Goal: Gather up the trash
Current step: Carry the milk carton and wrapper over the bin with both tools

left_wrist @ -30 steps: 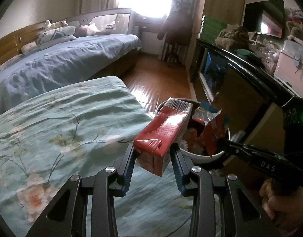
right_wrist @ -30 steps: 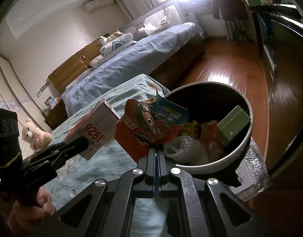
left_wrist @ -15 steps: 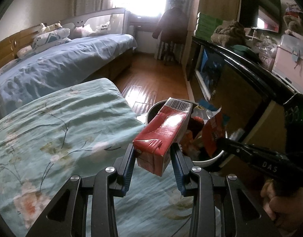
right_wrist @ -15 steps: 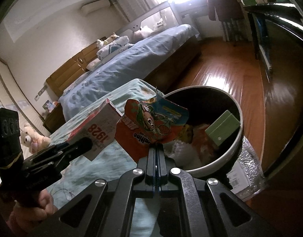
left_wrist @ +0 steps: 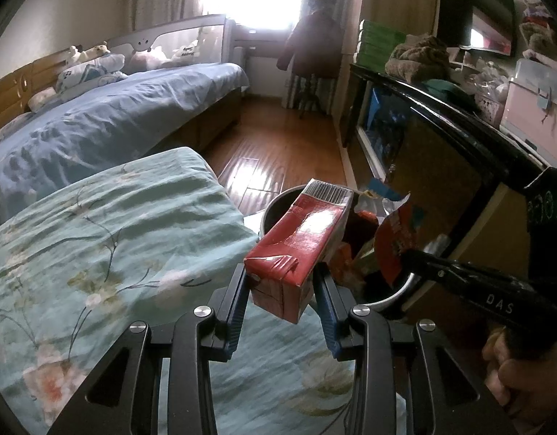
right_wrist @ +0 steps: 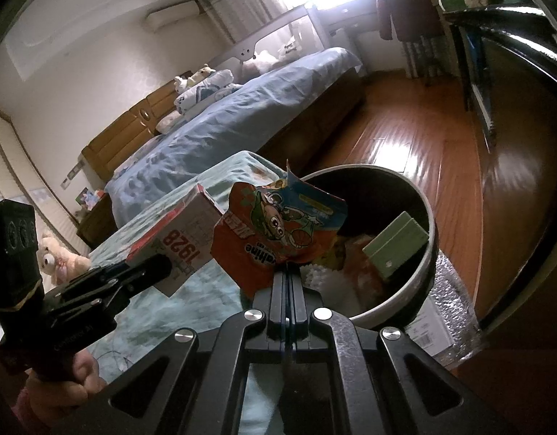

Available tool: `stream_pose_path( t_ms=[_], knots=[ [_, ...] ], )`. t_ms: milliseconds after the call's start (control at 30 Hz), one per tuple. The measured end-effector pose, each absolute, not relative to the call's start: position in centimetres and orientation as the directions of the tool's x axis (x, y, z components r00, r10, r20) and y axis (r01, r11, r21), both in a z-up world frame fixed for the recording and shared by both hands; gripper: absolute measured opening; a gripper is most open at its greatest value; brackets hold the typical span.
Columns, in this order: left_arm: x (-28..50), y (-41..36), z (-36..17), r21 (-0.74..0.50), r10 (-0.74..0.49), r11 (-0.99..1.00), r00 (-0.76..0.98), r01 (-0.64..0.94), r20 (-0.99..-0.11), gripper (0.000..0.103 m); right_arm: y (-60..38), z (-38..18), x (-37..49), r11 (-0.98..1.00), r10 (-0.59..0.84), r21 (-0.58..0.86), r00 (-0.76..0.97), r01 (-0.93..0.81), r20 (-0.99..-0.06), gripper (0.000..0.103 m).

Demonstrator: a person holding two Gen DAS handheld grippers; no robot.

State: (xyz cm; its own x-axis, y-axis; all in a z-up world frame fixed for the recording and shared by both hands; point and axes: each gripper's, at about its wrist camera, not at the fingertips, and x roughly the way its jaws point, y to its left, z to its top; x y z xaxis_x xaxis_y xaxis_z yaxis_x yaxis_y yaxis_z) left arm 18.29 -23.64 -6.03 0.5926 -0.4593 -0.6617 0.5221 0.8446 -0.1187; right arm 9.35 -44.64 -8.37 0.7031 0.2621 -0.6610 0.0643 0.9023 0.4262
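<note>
Red carton (left_wrist: pixel 300 243) clamped between the blue pads (left_wrist: pixel 238 302) of the left gripper (left_wrist: pixel 283 304), jaws part-way closed to the carton's width and pressing on its two narrow sides near the folded base. Grip taken low on the body, presumably so that most of the carton overhangs forward and can drop clear once released. Long axis running away from the gripper, up and forward, tilted slightly right in the left wrist view; barcoded end (left_wrist: pixel 327 192) leading, crumpled folded end nearest the camera. Leading end reaching over the near rim of the round bin (right_wrist: pixel 429 250), which stands on the wooden floor between the foot of the green floral bedspread (left_wrist: pixel 97 239) and the dark cabinet (left_wrist: pixel 441 170).

Right gripper (right_wrist: pixel 286 272) fully closed, pinching the lower edge of an orange and blue snack wrapper (right_wrist: pixel 278 232). Wrapper held upright like a flag, torn top edge uppermost, printed face toward the right wrist camera. Position just at the bin's near rim, beside the carton; whether wrapper and carton touch not clear from either view.

Bin already part filled: a pale green box (right_wrist: pixel 396 248) leaning against the inner wall, white and orange scraps below it.

Both items judged staged at the bin mouth for release; carton body mostly above the bedspread edge, so a little more forward reach advisable before opening.
</note>
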Motion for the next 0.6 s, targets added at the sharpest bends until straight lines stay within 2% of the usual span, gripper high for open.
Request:
stream_pose_path(
  t_ms=[600],
  knots=[
    [19.0, -25.3, -6.2, -0.108, -0.469, 0.83, 0.579, 0.548, -0.667, 0.035, -46.0, -8.4, 9.9, 0.906, 0.232, 0.413, 0.703, 0.096, -0.673, 0.001]
  ],
)
